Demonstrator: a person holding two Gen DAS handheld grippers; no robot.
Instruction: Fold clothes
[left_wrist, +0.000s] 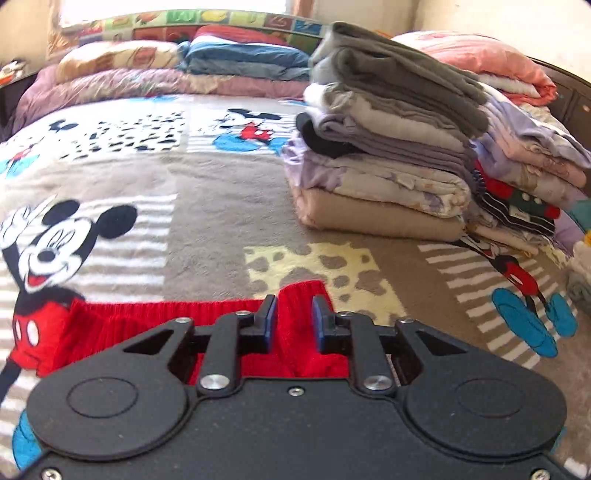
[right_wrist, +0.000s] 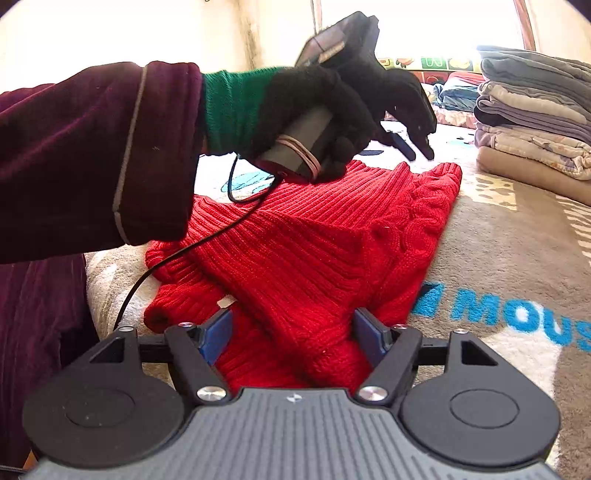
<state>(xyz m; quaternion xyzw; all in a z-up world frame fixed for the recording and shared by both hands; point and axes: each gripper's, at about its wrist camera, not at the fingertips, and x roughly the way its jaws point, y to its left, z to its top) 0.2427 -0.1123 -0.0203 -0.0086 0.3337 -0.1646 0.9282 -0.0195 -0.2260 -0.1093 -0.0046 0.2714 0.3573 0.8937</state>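
Your gloved left hand (right_wrist: 332, 110) reaches in from the upper left, angling its claw (left_wrist: 294, 321) down, narrowly parted around the red sweater (right_wrist: 314, 240) on the bed (right_wrist: 498, 229). Your right claw (right_wrist: 293, 332) spreads wide over its near edge at lower centre.

Your sweater (right_wrist: 314, 251) is bright red ribbed knit; your glove (right_wrist: 332, 107) black over a green cuff (right_wrist: 229, 107) and maroon sleeve (right_wrist: 92, 155). The blanket (left_wrist: 207, 206) beneath you is taupe with Mickey Mouse prints, white stripes and blue lettering (right_wrist: 517, 317)
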